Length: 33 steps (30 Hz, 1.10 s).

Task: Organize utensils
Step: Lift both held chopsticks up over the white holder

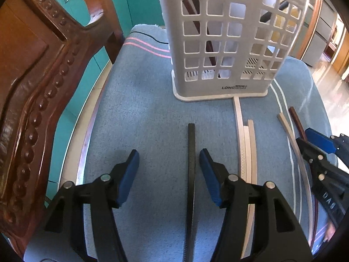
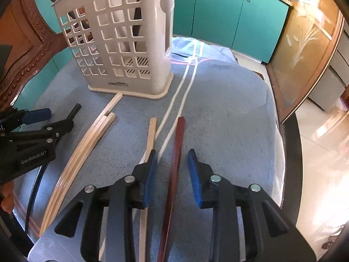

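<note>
A white lattice utensil holder [image 1: 222, 43] [image 2: 122, 43] stands upright at the far side of a blue towel [image 1: 141, 113] [image 2: 222, 113], with dark sticks inside. Chopsticks lie on the towel. My left gripper [image 1: 169, 161] is open around a black chopstick [image 1: 191, 152], which lies between the fingers near the right pad. Three beige chopsticks [image 1: 247, 144] [image 2: 87, 144] lie to its right. My right gripper [image 2: 172, 163] is open around a dark red chopstick [image 2: 177, 148], with a beige chopstick [image 2: 151, 137] beside its left finger. The right gripper [image 1: 314, 144] shows in the left view, the left gripper [image 2: 52, 120] in the right view.
A carved wooden chair back [image 1: 39, 87] rises at the left of the towel. Teal cabinets [image 2: 229, 15] stand behind. A wood-framed glass panel [image 2: 305, 50] and shiny floor [image 2: 322, 163] lie to the right of the seat edge.
</note>
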Each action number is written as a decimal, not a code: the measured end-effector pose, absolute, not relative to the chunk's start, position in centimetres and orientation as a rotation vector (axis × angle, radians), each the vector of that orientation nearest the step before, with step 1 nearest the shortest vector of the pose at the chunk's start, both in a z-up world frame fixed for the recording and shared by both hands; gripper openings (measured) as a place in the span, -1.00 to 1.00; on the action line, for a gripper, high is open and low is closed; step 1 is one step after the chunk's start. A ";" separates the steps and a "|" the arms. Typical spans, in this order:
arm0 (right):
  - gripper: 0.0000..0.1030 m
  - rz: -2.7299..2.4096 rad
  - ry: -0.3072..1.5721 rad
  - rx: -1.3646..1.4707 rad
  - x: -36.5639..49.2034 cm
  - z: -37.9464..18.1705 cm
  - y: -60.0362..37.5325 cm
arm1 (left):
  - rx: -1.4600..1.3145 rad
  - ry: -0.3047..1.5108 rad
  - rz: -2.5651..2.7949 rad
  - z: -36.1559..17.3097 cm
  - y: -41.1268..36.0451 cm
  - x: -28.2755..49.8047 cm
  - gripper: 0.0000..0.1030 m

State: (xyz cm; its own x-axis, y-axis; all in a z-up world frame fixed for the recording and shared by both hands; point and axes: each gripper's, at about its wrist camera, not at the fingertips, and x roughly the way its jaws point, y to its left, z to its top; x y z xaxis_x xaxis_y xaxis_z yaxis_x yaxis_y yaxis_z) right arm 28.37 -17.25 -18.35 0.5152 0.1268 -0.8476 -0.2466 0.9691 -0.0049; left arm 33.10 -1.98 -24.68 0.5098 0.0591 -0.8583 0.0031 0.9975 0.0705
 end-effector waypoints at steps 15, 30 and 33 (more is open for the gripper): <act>-0.88 0.278 0.804 -0.061 25.5 -13.8 -17.6 | 0.049 0.950 -0.065 -22.8 -4.4 32.3 -0.86; -0.87 0.382 0.379 0.078 16.5 1.1 -22.5 | -0.029 0.562 -0.139 -7.4 -3.0 23.7 -0.87; -0.87 0.384 0.305 0.096 16.0 4.4 -23.1 | -0.024 0.480 -0.156 -3.5 -2.3 22.7 -0.87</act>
State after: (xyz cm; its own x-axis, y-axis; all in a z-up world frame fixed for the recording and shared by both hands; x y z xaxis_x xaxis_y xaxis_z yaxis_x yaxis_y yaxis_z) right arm 16.02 -23.08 4.39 0.8822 0.3830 -0.2740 -0.3543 0.9231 0.1496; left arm 22.67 -2.34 -3.49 0.8752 -0.1553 -0.4582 0.1442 0.9878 -0.0593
